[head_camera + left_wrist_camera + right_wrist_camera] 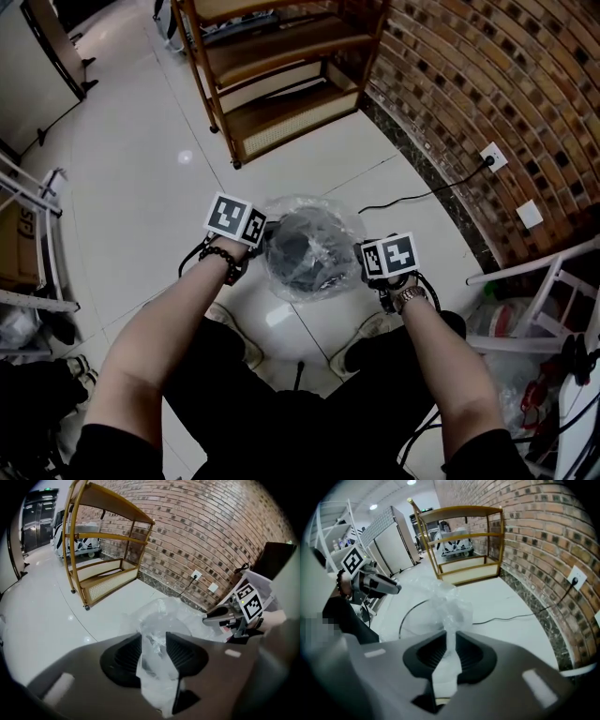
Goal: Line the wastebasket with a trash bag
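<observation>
Pinching trash bag [328,220] edges over wastebasket [302,251]: left gripper [152,638], right gripper [451,635]; shelf [281,89] apart.

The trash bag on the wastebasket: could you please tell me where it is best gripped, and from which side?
Grip the trash bag by its loose upper edge, at two opposite sides of the round wastebasket, coming down from above and outside. The film bunches there into folds thin enough for jaws; the left gripper and right gripper each pinch one.

R gripper [451,634] tight on trash bag [440,599]
</observation>
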Demonstrator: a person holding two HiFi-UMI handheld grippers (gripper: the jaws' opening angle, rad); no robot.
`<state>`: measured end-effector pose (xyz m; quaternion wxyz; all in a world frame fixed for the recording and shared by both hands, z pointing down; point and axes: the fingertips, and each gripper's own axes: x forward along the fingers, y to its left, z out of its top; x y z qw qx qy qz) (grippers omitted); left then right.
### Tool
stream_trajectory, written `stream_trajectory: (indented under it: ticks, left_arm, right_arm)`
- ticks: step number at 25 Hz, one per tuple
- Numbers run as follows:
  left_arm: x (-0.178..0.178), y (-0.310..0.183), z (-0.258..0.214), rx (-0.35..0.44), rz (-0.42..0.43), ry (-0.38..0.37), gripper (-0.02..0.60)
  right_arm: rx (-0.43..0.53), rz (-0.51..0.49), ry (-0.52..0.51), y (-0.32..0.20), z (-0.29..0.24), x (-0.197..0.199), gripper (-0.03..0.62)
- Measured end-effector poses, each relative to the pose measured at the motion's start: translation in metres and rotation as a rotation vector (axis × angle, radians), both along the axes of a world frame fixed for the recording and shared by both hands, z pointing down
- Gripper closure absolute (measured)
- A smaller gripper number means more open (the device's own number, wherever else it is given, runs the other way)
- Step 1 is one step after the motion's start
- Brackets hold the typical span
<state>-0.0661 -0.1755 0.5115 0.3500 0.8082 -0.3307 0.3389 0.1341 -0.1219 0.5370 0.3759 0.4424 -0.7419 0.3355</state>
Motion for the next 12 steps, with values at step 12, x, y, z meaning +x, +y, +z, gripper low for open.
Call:
stream_trajectory:
  ticks: [12]
  left_arm:
    - [0.032, -0.027, -0.018, 0.092, 0.158, -0.024, 0.430]
  right_arm:
    - [0.178, 0.185, 0.003, 0.047, -0.035, 0.005, 0.571]
